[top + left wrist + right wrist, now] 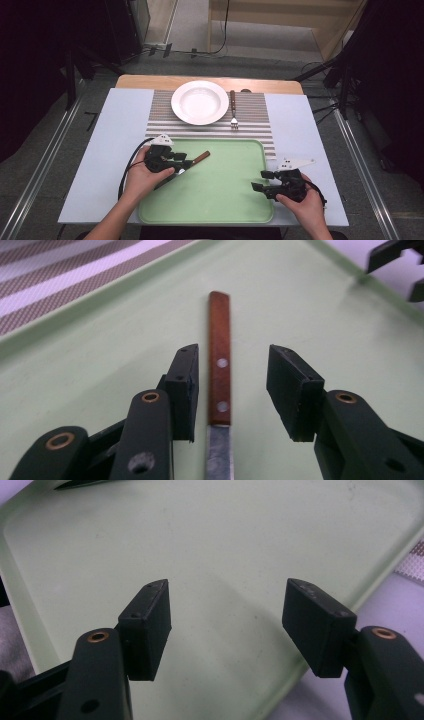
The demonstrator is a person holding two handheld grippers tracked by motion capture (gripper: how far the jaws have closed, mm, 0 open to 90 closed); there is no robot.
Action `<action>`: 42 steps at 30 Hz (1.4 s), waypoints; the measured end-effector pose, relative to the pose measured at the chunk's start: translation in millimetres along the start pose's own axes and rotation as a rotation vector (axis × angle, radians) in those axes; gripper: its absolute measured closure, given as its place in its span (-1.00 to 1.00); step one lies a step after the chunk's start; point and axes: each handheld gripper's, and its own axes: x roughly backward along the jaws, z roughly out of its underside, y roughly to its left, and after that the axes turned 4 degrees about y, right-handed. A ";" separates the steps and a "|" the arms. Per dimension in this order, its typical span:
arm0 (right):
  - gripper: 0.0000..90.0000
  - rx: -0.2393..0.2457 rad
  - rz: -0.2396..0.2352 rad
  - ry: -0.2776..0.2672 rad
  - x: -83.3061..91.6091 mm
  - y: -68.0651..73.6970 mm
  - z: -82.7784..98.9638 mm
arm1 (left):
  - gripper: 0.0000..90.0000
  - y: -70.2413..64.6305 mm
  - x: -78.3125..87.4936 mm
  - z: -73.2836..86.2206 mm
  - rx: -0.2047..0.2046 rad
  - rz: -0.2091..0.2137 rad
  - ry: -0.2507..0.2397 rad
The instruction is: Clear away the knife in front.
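Note:
A knife with a brown wooden handle lies on the left half of a pale green tray. My left gripper stands open around it. In the left gripper view the handle runs between the two jaws, close beside the left pad and well apart from the right one, with the steel blade toward the camera. My right gripper hovers over the tray's right edge. Its jaws stand open over bare tray, and nothing lies between them.
Beyond the tray a striped placemat carries a white plate and, to its right, a fork with a wooden handle. A pale cover spreads over the table. Dark stands and cables surround it.

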 end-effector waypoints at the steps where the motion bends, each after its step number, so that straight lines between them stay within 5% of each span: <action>1: -0.22 0.005 0.005 -0.007 0.1 0.2 0.1 | 0.17 -1.8 0.6 0.6 -0.017 -0.003 0.000; 4: -0.18 -0.002 0.012 -0.023 0.9 0.1 0.1 | 0.09 -6.5 1.1 1.8 -0.022 0.019 0.023; 6: -0.18 0.014 0.009 -0.025 -0.9 0.4 0.6 | 0.07 -7.3 2.5 0.9 0.030 0.057 0.056; 11: -0.19 0.056 -0.032 -0.038 -6.8 7.2 0.3 | 0.01 -7.9 5.0 -2.2 0.040 0.091 0.017; 14: -0.20 0.077 -0.046 0.011 -7.6 11.3 -1.4 | -0.04 -7.8 4.8 -2.7 0.035 0.101 0.010; 16: -0.42 0.085 -0.045 0.029 -5.3 14.2 -3.1 | -0.04 -8.4 4.0 -3.1 0.021 0.095 0.007; 19: -0.43 0.041 -0.068 -0.017 -0.5 12.9 -4.8 | -0.04 -8.2 3.0 -5.0 0.038 0.119 -0.009; 20: -0.43 -0.010 -0.098 -0.041 0.8 9.3 -5.0 | -0.04 -9.1 3.1 -5.6 0.033 0.114 -0.013; 23: -0.37 -0.019 -0.112 -0.035 1.2 4.5 -4.9 | -0.12 -13.9 1.6 -8.0 -0.012 0.083 -0.029; 31: -0.26 0.067 -0.053 -0.045 1.9 8.6 -5.2 | -0.19 -23.7 -14.1 -13.8 -0.064 0.055 0.017; 37: -0.16 0.076 -0.042 -0.033 0.9 10.7 -4.6 | 0.36 -24.8 -26.1 -18.8 -0.069 0.063 0.055; 42: -0.15 0.067 -0.030 -0.050 1.9 11.2 -6.2 | 0.95 -22.6 -36.1 -18.7 -0.106 0.026 0.107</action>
